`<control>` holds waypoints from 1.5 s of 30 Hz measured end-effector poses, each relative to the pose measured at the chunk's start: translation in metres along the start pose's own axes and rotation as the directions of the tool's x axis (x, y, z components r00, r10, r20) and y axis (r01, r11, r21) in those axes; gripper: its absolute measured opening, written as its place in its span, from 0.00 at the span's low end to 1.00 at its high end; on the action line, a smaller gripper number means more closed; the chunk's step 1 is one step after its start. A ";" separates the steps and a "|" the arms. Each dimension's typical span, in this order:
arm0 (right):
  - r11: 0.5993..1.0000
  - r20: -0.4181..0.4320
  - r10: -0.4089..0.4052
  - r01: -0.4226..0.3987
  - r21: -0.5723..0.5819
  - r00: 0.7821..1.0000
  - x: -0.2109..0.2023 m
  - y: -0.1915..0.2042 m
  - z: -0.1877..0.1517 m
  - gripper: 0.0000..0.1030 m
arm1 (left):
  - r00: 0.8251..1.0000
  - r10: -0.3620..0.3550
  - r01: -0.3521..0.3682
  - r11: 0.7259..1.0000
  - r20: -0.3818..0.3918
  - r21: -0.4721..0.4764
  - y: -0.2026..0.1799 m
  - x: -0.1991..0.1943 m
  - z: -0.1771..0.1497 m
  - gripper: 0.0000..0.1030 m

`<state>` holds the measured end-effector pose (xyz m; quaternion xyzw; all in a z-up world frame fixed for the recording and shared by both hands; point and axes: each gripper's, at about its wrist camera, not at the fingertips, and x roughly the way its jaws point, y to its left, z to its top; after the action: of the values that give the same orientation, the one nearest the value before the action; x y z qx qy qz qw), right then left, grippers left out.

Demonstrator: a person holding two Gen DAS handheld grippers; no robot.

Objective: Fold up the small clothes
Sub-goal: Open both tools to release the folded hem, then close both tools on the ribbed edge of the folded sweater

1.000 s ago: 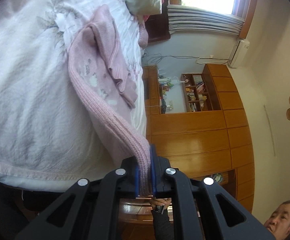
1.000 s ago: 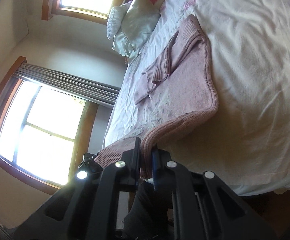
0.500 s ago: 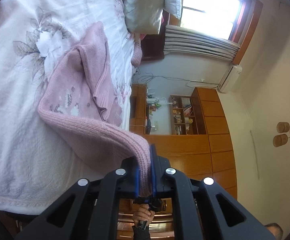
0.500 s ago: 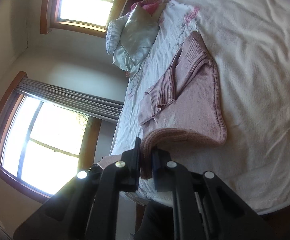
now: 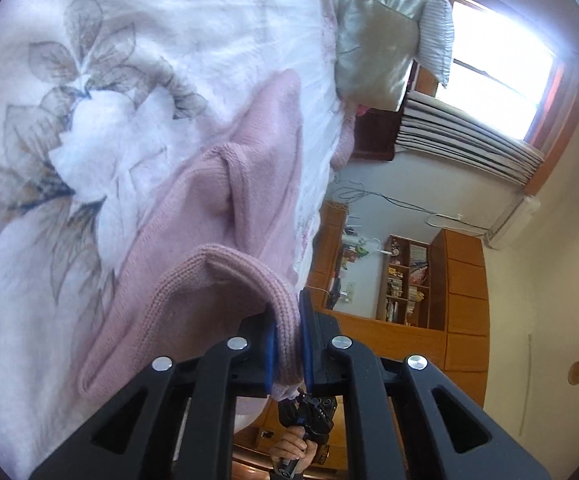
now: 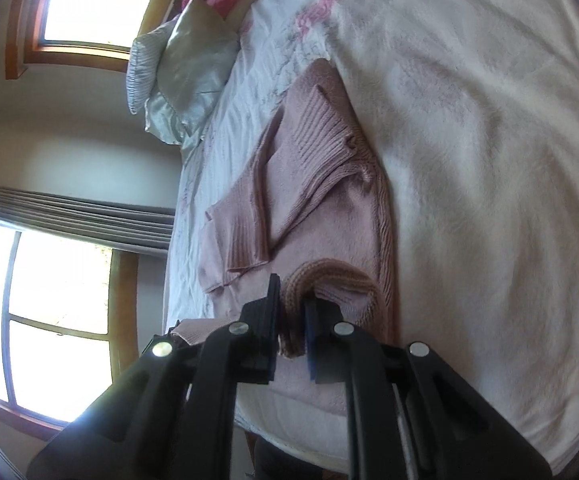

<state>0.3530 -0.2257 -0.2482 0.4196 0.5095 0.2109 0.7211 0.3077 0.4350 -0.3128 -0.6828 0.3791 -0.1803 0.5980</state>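
A pink knit sweater (image 5: 245, 184) (image 6: 329, 200) lies on the white floral bedspread (image 5: 129, 40) (image 6: 489, 160), its sleeves folded across the body. My left gripper (image 5: 287, 344) is shut on the sweater's ribbed hem, which curls up in a loop over the body. My right gripper (image 6: 291, 320) pinches the other corner of the same hem, lifted and rolled forward above the fabric. In the left wrist view a hand holding the other gripper (image 5: 309, 420) shows below the fingers.
Pillows (image 5: 381, 32) (image 6: 181, 68) sit at the head of the bed. Beyond the bed's edge are wooden cabinets with a shelf (image 5: 405, 280), windows with grey curtains (image 6: 69, 220) and an air conditioner (image 5: 513, 220).
Both grippers have carried the sweater's hem up and forward over the bed toward the sleeves. The hem now arches above the body instead of hanging stretched past the bed's edge.
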 end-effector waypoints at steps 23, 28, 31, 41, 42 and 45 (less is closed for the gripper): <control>0.943 -0.057 -0.207 0.184 -0.275 0.977 0.051 0.008 0.029 0.42 | 0.830 0.553 -0.465 0.618 0.069 0.634 -0.082 0.069 0.002 0.63; 0.922 -0.048 -0.214 0.185 -0.341 0.976 0.055 0.020 0.024 0.25 | 0.807 0.579 -0.489 0.540 0.119 0.685 -0.091 0.077 -0.007 0.30; 0.912 -0.042 -0.223 0.193 -0.362 0.974 0.055 0.022 0.024 0.23 | 0.797 0.593 -0.478 0.505 0.113 0.719 -0.091 0.085 -0.015 0.22; 0.905 -0.050 -0.263 0.228 -0.359 0.964 0.071 0.015 0.029 0.26 | 0.800 0.590 -0.485 0.527 0.110 0.698 -0.080 0.085 -0.005 0.54; 0.905 -0.052 -0.262 0.227 -0.360 0.964 0.071 0.014 0.028 0.26 | 0.800 0.592 -0.473 0.521 0.099 0.710 -0.079 0.087 -0.008 0.37; 0.893 -0.020 -0.271 0.244 -0.377 0.962 0.066 0.017 0.023 0.10 | 0.804 0.586 -0.458 0.502 0.100 0.734 -0.080 0.086 -0.017 0.10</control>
<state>0.4022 -0.1770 -0.2686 0.1967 0.5370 0.2208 0.7901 0.3762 0.3600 -0.2504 -0.2227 0.5106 -0.1805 0.8106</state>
